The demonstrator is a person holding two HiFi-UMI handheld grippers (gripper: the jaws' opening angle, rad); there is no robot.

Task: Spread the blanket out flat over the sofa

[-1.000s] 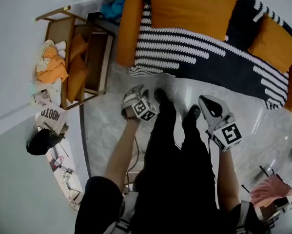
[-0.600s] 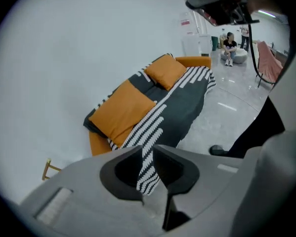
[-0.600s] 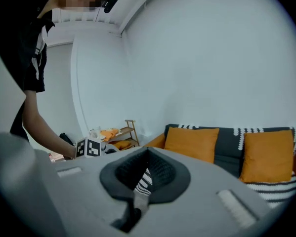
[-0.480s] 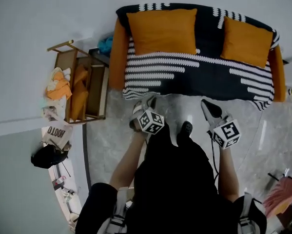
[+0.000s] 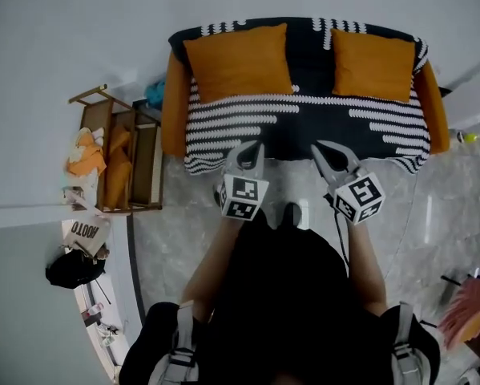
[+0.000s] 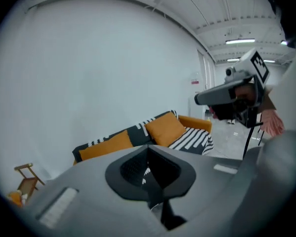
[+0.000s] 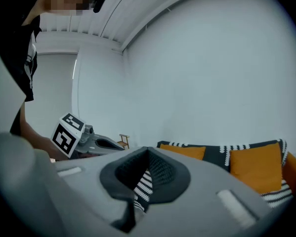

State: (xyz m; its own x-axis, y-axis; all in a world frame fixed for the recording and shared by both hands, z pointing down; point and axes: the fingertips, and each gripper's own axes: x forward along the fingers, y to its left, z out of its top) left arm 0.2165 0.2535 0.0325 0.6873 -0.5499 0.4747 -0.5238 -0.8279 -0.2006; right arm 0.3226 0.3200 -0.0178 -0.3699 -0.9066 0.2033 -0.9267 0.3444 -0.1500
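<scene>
Our left gripper (image 5: pixel 256 146) is clenched. Its jaws have just been closing, and nothing is caught between them. Our right gripper (image 5: pixel 316 146) is clenched too, its tips meeting on nothing. We hold both side by side in front of the sofa (image 5: pixel 172 111), apart from it.

We count two grippers, one sofa, one blanket (image 5: pixel 304 120) and two orange cushions: a left cushion (image 5: pixel 238 61) and a right cushion (image 5: pixel 373 54). The black blanket with white stripes lies over the sofa's seat and back, under both cushions. Its front edge hangs down over the seat front.

Only the head view shows the whole sofa from arm to arm. It also shows one wooden rack (image 5: pixel 147 167) beside the sofa's left arm, holding orange cloths, and one black bag (image 5: pixel 70 267) on the floor. Only the left gripper view shows the ceiling lights (image 6: pixel 239 41), with our right gripper raised before them. The right gripper view shows the left gripper side-on against the bare wall (image 7: pixel 187 58).
</scene>
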